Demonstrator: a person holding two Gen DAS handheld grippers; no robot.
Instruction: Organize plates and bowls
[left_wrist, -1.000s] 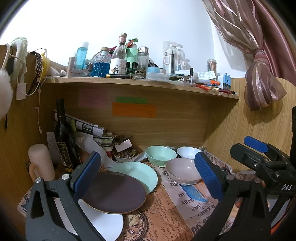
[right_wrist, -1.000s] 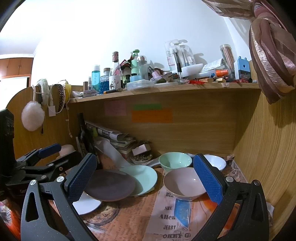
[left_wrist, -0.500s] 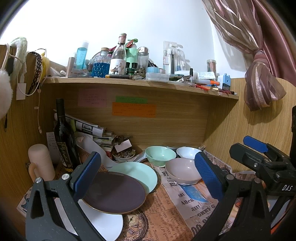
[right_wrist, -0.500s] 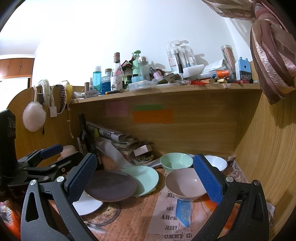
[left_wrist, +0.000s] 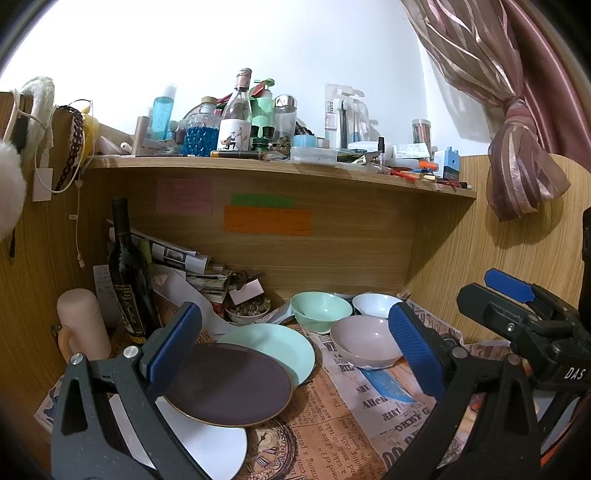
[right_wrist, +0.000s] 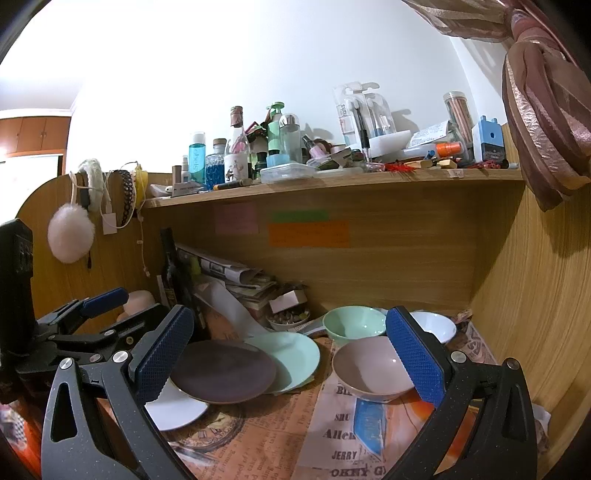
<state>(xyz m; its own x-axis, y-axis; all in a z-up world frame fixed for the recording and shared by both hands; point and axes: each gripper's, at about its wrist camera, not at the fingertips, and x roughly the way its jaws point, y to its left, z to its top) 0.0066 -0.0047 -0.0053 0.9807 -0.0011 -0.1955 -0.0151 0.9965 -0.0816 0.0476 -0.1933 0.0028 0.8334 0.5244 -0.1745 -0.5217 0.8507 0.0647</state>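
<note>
Left gripper (left_wrist: 293, 345): jaws spread wide, nothing held, hovering above the dark plate (left_wrist: 229, 384). Right gripper (right_wrist: 288, 354): jaws likewise spread wide, nothing held, raised over the gap between plates and bowls. The right gripper is also seen at 3 o'clock in the left wrist view; the left gripper at 9 o'clock in the right wrist view.

Three plates are overlapped on the newspaper-covered desk (left_wrist: 332, 435). The dark plate is laid on top, partly covering the mint plate (left_wrist: 280, 345) at its 1 o'clock and the white plate (left_wrist: 207, 446) at its 7 o'clock.

Three bowls are grouped at 3 o'clock of the plates. The pink bowl (right_wrist: 369, 365) is nearest, upright, just beside the mint plate. The mint bowl (right_wrist: 352, 325) is placed at its 11 o'clock, the white bowl (right_wrist: 436, 325) at its 1 o'clock, partly hidden by a right-gripper finger.

A dark wine bottle (left_wrist: 127, 273) is stood at 10 o'clock of the plates, with a stack of papers (left_wrist: 184, 262) behind. A cluttered shelf (left_wrist: 280, 166) is seen at 12 o'clock.
</note>
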